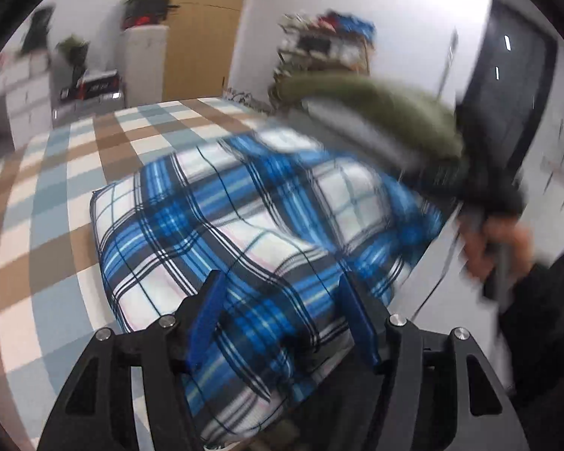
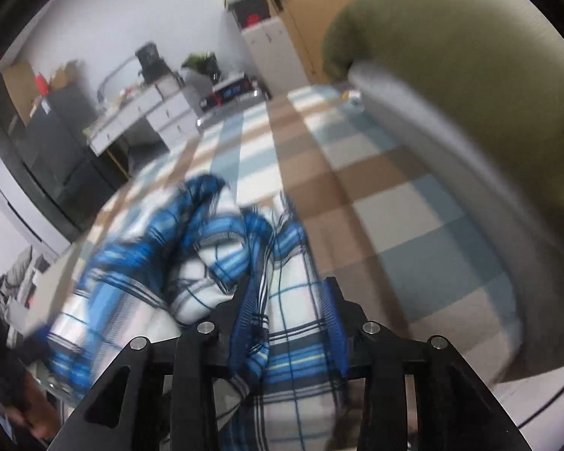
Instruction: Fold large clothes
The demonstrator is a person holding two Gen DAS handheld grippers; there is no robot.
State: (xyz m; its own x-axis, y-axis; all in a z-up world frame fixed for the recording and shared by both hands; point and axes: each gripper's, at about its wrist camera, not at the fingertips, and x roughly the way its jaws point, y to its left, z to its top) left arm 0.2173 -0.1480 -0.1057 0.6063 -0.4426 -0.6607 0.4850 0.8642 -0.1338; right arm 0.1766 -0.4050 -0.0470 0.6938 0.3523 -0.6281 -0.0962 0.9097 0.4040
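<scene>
**Both claws at the plaid's near edge**

Our left gripper (image 1: 285, 319) hangs wide open over the plaid garment (image 1: 222, 218) on the checked bed (image 1: 56, 195). Our right gripper (image 2: 293, 323), half-closed, straddles bunched cloth; whether it pinches, we cannot tell. The garment stretches away from both.

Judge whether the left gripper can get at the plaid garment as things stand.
Probably yes. The left gripper is open, its blue fingers spread over the plaid garment lying on the checked bed, and nothing sits between them.
</scene>
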